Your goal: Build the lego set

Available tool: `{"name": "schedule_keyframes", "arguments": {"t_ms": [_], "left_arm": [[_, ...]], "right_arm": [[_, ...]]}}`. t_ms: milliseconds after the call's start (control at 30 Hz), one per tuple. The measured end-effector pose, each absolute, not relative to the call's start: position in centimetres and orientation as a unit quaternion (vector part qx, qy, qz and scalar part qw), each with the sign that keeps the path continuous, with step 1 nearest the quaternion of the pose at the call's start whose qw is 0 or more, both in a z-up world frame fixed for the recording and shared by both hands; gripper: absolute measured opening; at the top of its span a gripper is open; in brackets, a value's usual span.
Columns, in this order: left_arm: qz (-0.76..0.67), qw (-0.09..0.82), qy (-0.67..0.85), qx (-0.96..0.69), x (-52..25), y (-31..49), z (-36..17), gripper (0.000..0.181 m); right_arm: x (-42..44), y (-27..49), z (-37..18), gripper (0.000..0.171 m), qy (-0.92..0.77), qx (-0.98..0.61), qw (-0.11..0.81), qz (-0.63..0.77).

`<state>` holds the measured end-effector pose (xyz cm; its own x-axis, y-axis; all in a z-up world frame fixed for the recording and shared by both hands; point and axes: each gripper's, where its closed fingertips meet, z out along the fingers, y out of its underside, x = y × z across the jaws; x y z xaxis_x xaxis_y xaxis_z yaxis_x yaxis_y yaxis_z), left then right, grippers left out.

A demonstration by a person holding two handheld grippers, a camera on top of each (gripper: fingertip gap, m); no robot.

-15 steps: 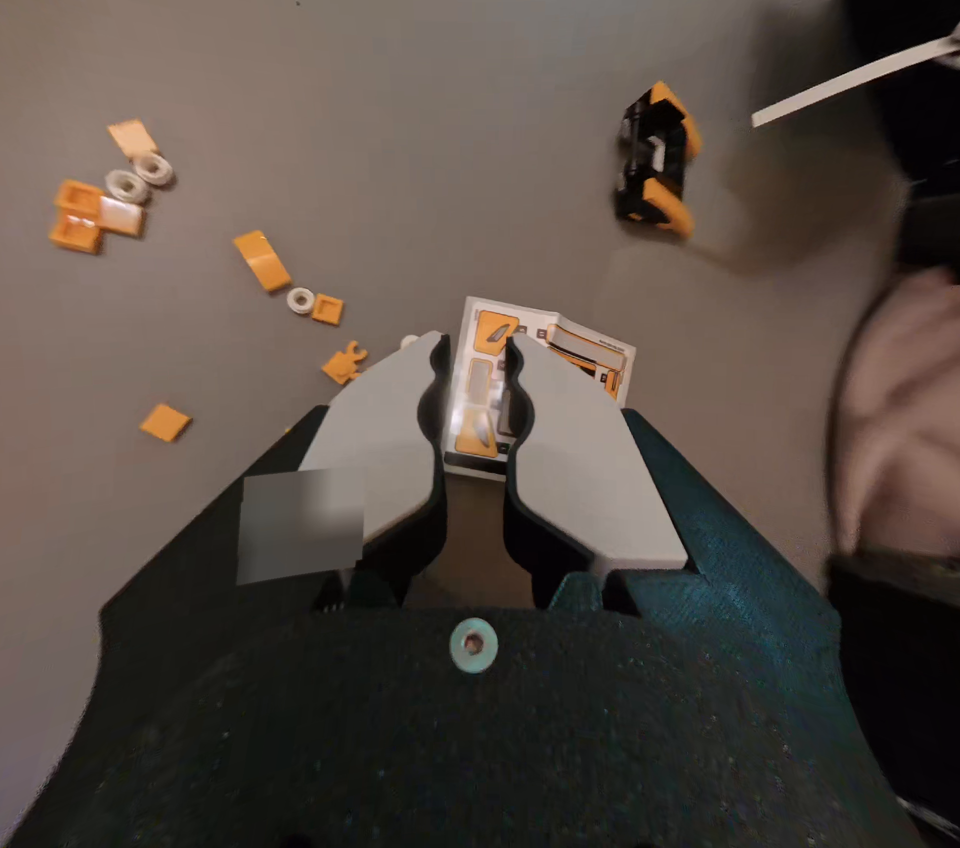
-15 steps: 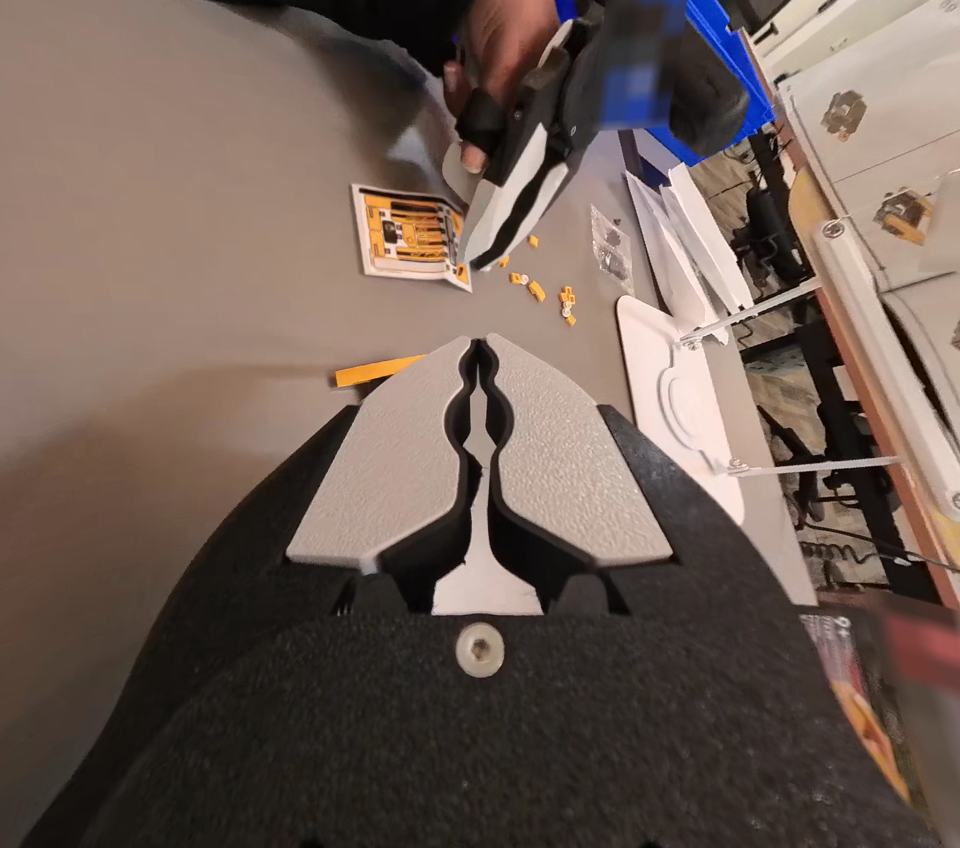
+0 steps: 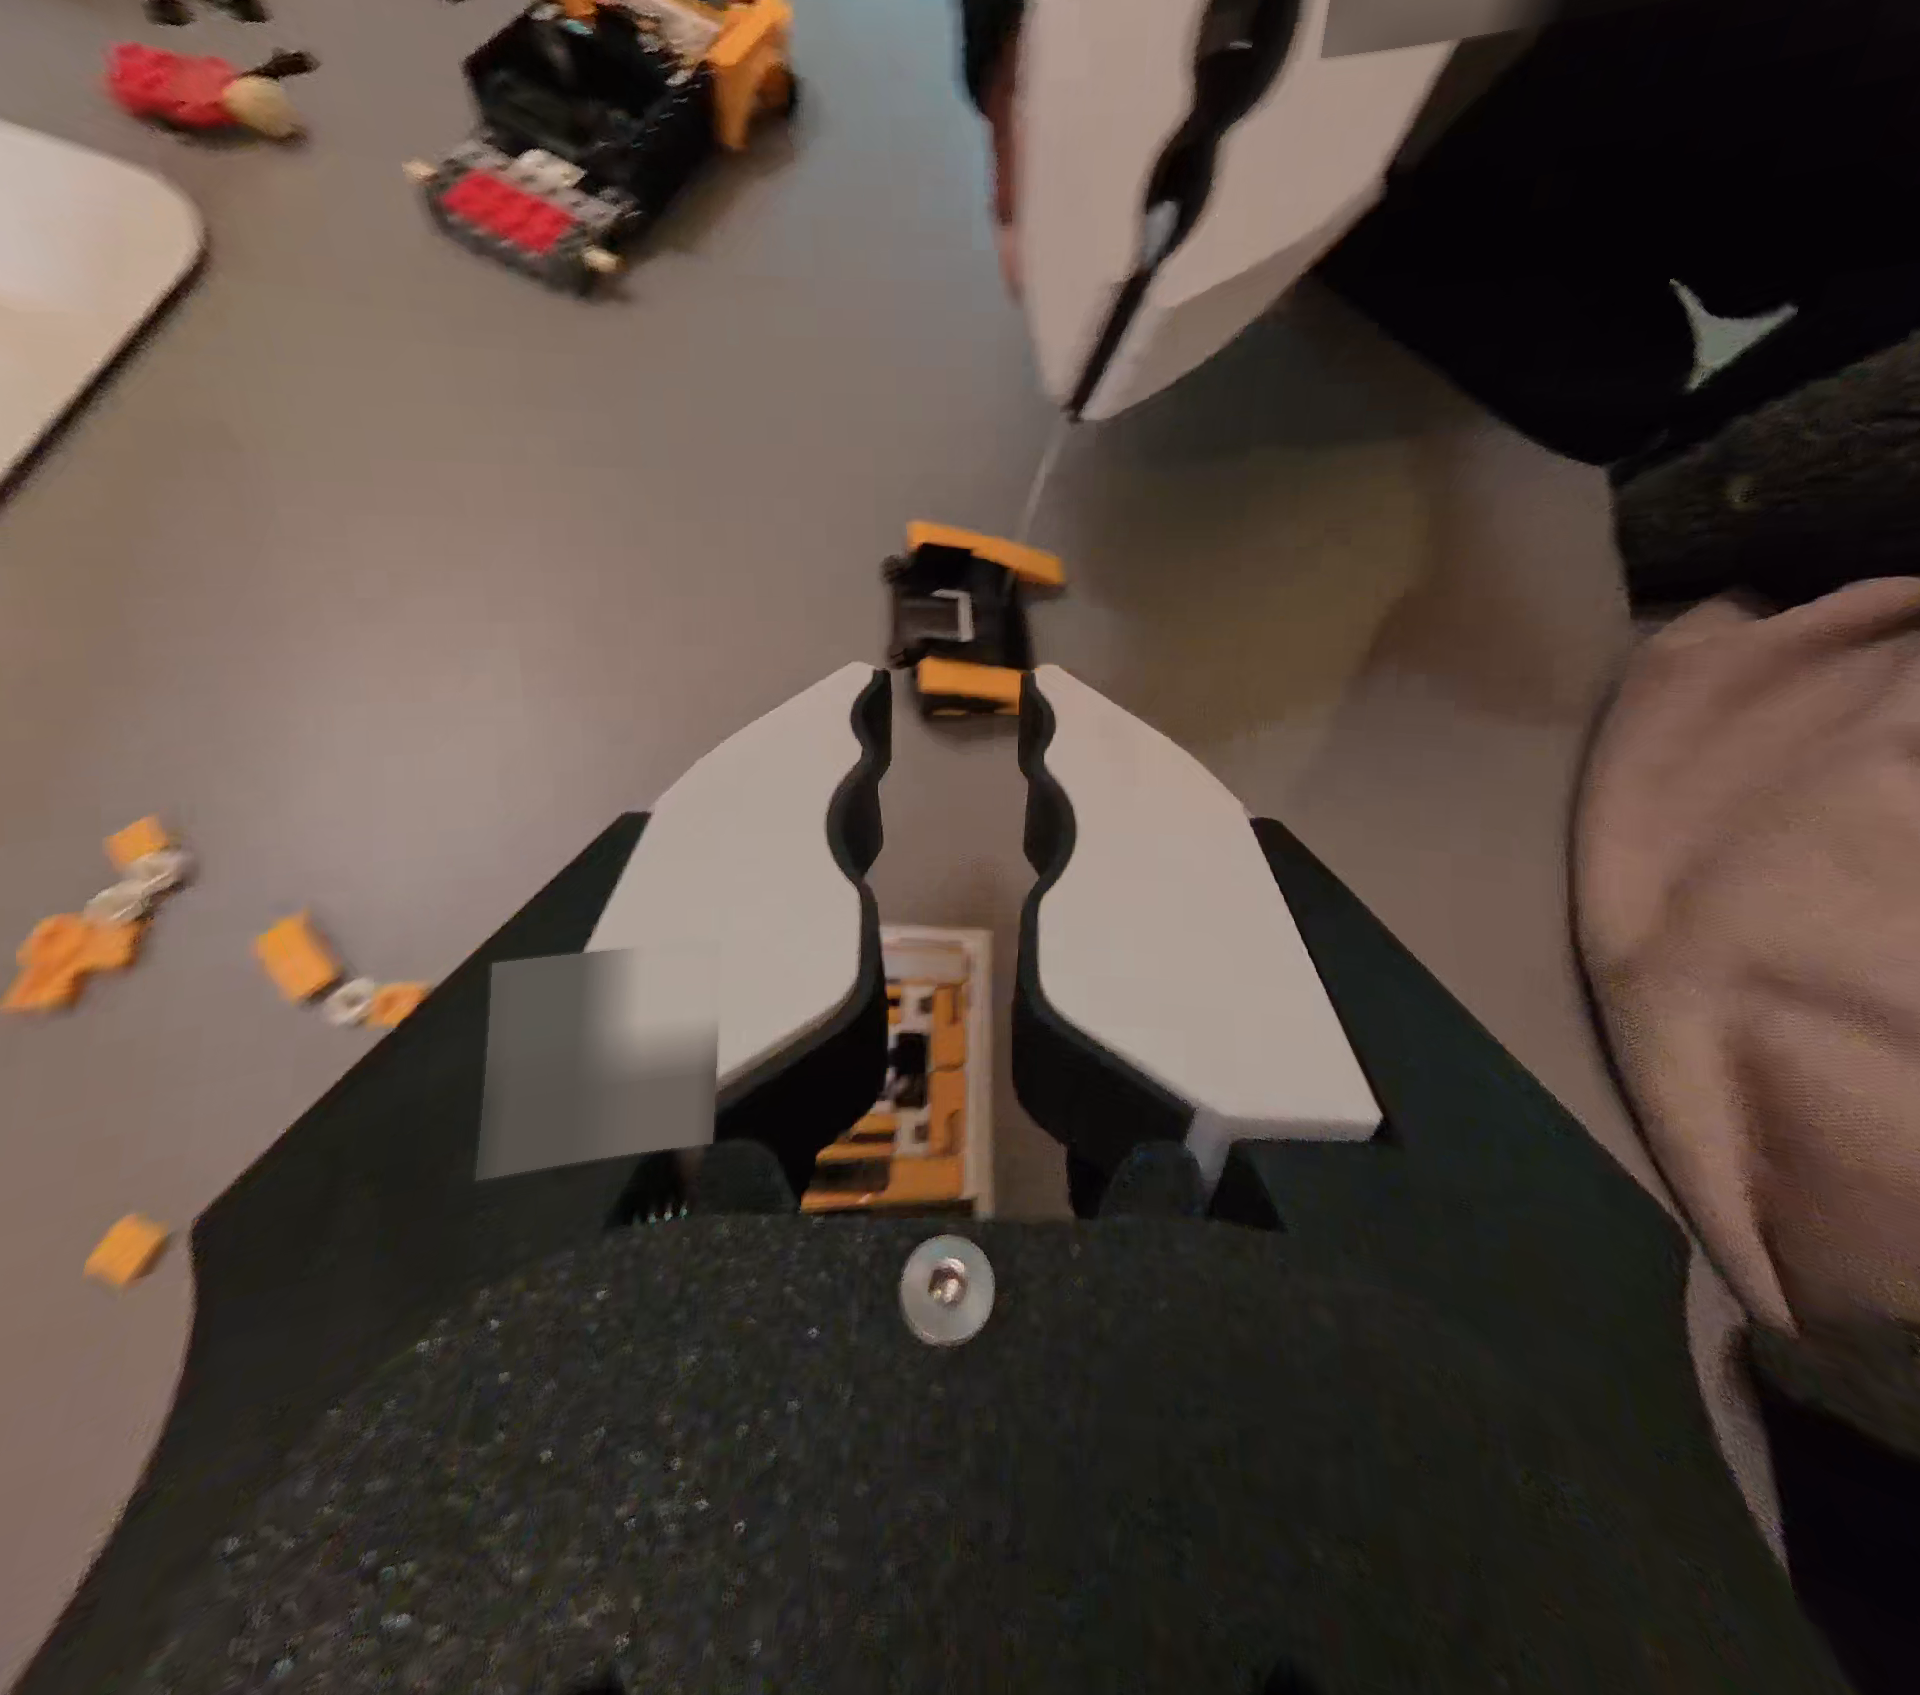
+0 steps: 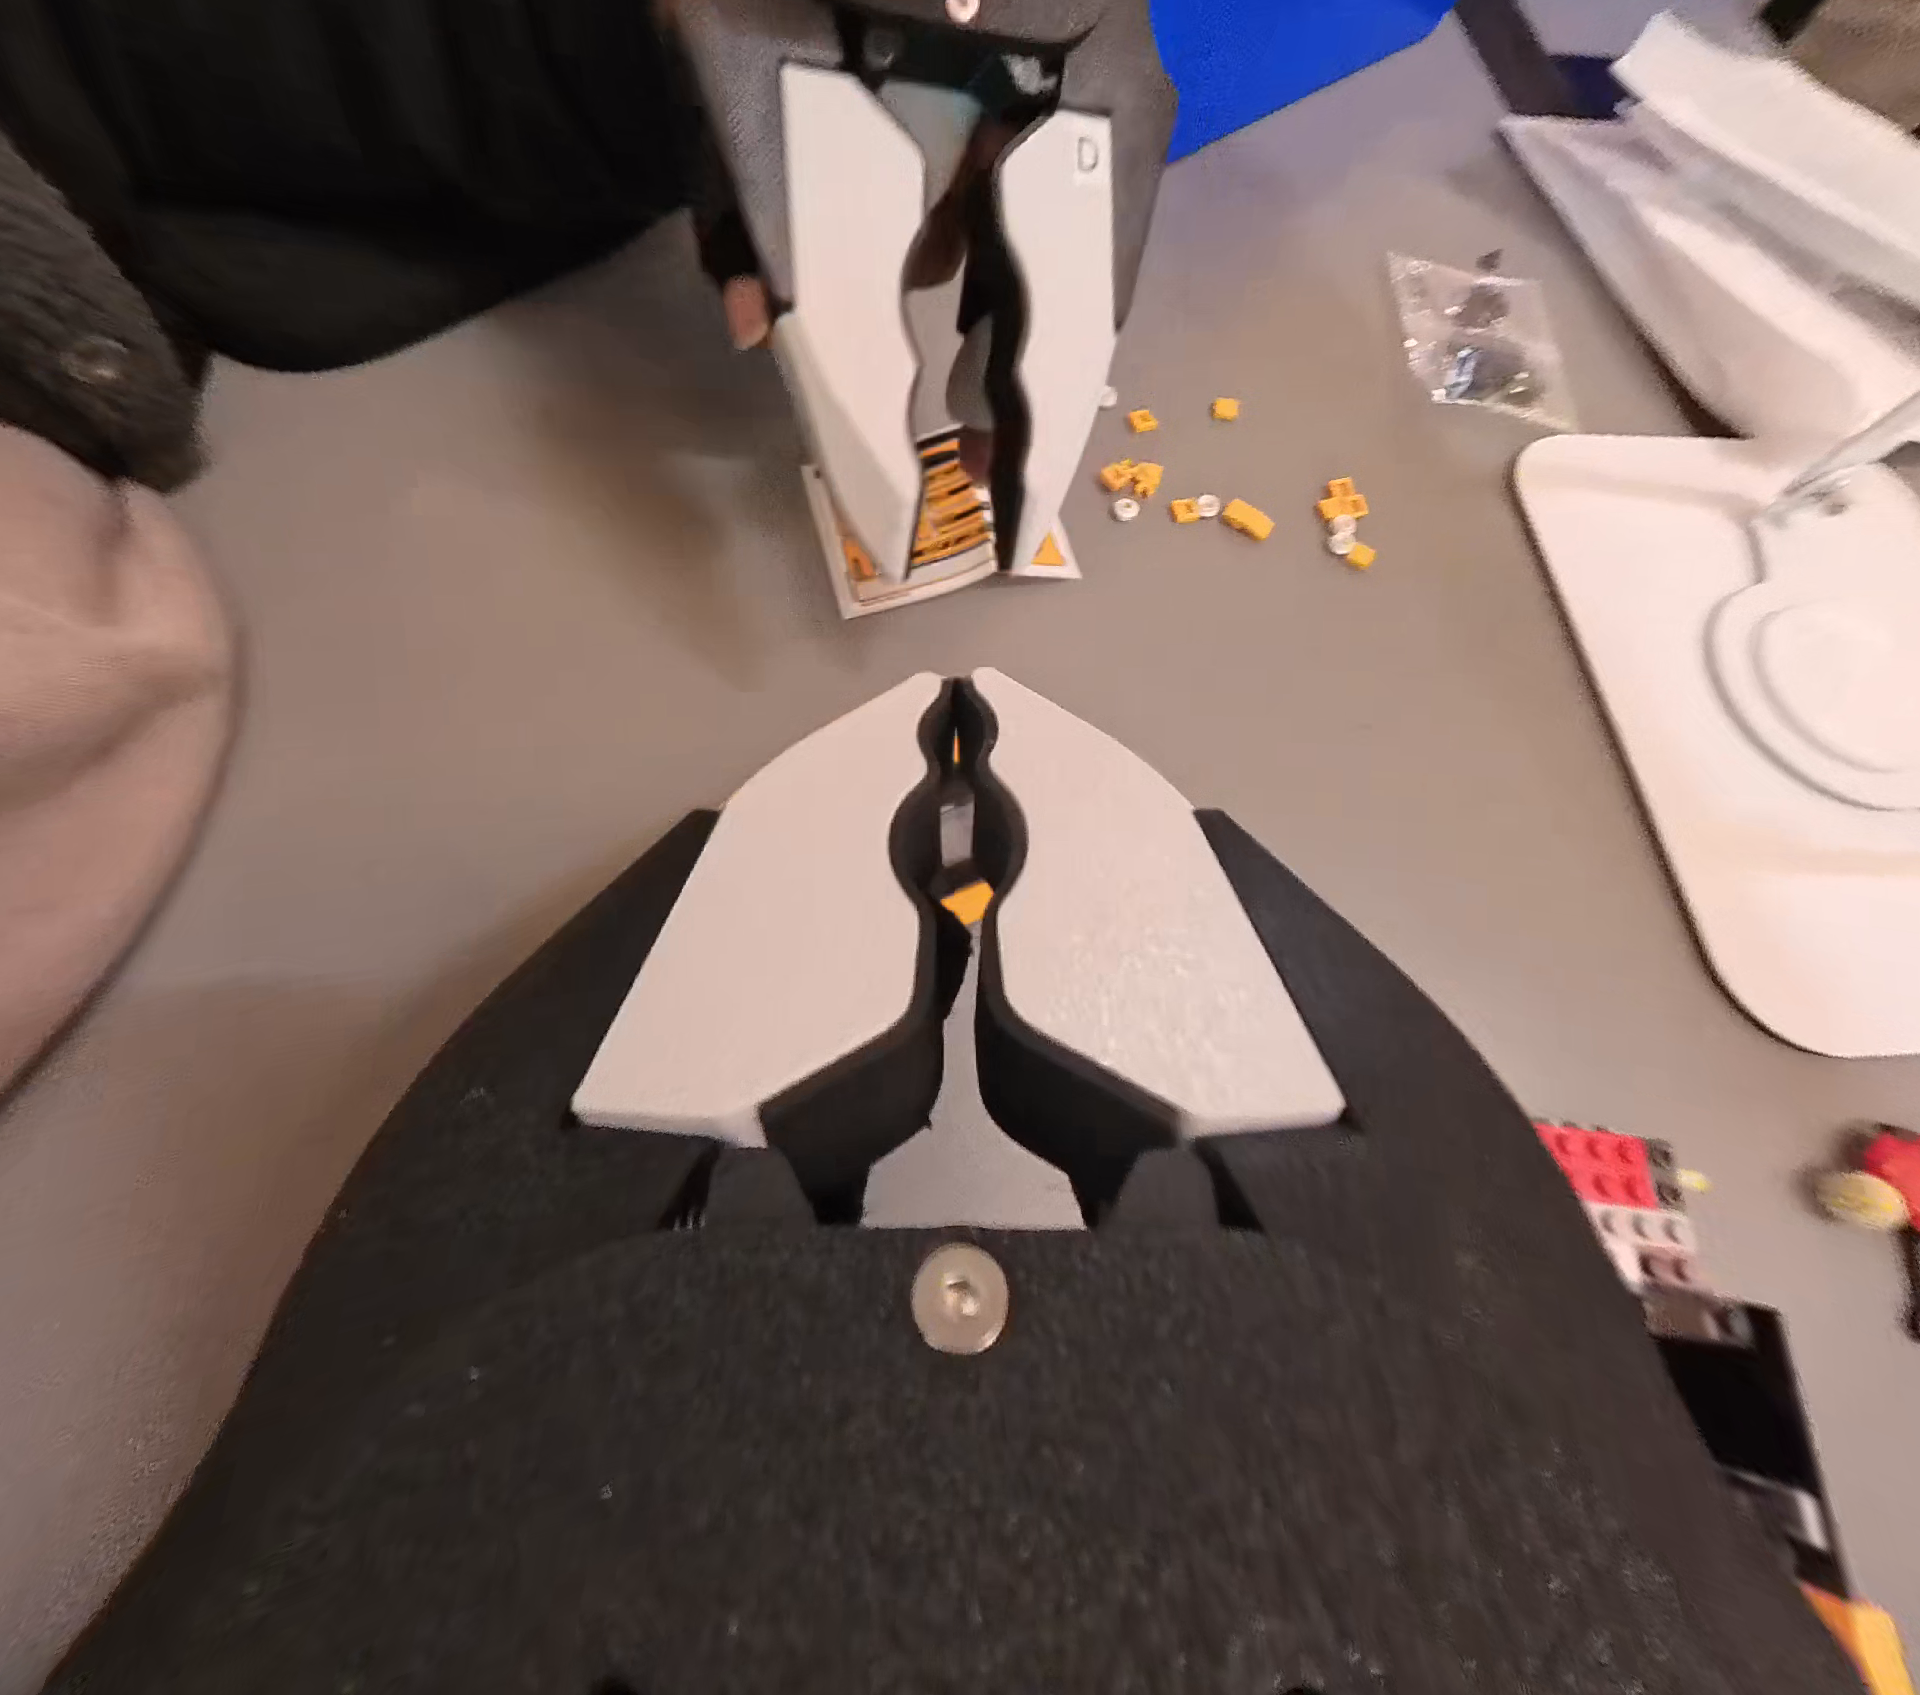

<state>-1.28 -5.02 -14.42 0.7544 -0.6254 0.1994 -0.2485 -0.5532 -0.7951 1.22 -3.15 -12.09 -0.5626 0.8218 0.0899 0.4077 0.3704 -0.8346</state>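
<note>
Lego pieces (image 4: 1236,502) lie loose on the table (image 4: 520,710); left hand-held gripper (image 3: 956,689) released, right hand-held gripper (image 4: 958,689) clenched.

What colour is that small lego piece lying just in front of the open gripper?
Black with orange parts; the small lego assembly shows best in the left wrist view.

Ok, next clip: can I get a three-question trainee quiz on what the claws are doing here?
1. True or false: the left claw is open.
2. What lies directly beneath the left claw? A) sticker sheet B) red brick C) plastic bag
3. Fill in: the right claw is ____ on a thin white strip.

Key: 1 true; 2 A; 3 shut.
</note>
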Motion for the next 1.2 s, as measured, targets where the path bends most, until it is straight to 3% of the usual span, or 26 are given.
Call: {"name": "schedule_keyframes", "arguments": {"t_ms": [233,433,1200], "left_arm": [[-0.298,0.397,0.23,-0.837,2.1,-5.5,-15.0,0.021],[-0.343,0.402,0.182,-0.829,2.3,-5.6,-14.5,0.012],[-0.389,0.382,0.173,-0.82,3.6,-5.9,-14.9,0.0]], "right_arm": [[0.8,-4.1,-11.6,0.0,-0.79,-0.409,0.074,0.451],[0.8,-4.3,-11.8,0.0,-0.77,-0.417,0.002,0.482],[1.0,-4.7,-12.7,0.0,-0.762,-0.412,-0.047,0.498]]}}
